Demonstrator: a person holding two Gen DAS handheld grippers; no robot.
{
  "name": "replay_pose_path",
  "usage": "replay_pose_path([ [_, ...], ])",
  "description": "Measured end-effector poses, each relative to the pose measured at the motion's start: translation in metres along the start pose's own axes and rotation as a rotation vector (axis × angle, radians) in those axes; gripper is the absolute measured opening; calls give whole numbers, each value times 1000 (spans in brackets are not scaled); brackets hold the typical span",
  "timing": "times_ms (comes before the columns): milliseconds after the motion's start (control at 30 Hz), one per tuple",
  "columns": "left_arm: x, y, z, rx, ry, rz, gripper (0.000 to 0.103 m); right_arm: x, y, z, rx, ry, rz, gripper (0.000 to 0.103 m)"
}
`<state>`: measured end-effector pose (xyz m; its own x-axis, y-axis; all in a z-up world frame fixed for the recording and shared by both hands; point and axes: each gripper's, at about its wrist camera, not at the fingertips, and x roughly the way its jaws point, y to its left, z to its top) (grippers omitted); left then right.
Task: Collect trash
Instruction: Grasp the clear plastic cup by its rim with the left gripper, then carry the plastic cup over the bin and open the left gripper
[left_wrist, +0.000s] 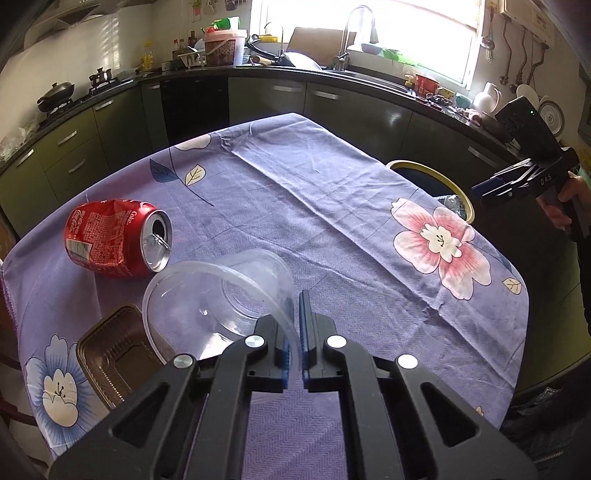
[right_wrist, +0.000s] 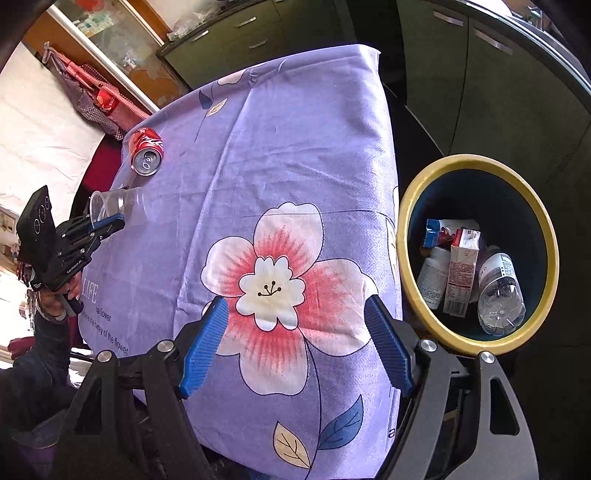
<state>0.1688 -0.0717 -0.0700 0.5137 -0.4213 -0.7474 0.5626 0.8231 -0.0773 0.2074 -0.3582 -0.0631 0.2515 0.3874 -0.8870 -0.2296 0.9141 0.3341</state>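
A clear plastic cup lies on its side on the purple flowered tablecloth. My left gripper is shut on the cup's rim; this also shows in the right wrist view, where the left gripper pinches the cup. A dented red cola can lies just left of the cup. A brown plastic tray lies at the near left. My right gripper is open and empty above the table's right side, beside the yellow-rimmed bin.
The bin stands off the table's right edge and holds a bottle, a carton and other packaging. Green kitchen cabinets and a cluttered counter with a sink run behind the table.
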Motion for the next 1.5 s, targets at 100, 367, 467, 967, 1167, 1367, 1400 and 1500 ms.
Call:
replay_pose_path([
  [100, 0, -4, 2, 4, -4, 21, 4, -1, -2, -3, 4, -5, 4, 75],
  [367, -6, -20, 7, 40, -17, 46, 4, -7, -7, -15, 15, -28, 18, 75],
  [467, -12, -31, 13, 61, -30, 33, 4, -11, -12, -20, 21, -43, 17, 75],
  [967, 42, -163, 114, 301, 9, -240, 4, -43, -84, -88, 189, -139, -45, 75],
  [1167, 120, -229, 167, 376, 100, -313, 4, -56, -107, -111, 240, -171, -45, 75],
  [1367, 213, -270, 196, 362, 208, -293, 4, -59, -124, -129, 285, -182, -37, 75],
  [1400, 225, -275, 199, 366, 212, -283, 5, -58, -127, -131, 294, -182, -36, 75],
  [1500, 253, -280, 204, 348, 241, -241, 5, -58, -132, -138, 317, -182, -36, 75],
])
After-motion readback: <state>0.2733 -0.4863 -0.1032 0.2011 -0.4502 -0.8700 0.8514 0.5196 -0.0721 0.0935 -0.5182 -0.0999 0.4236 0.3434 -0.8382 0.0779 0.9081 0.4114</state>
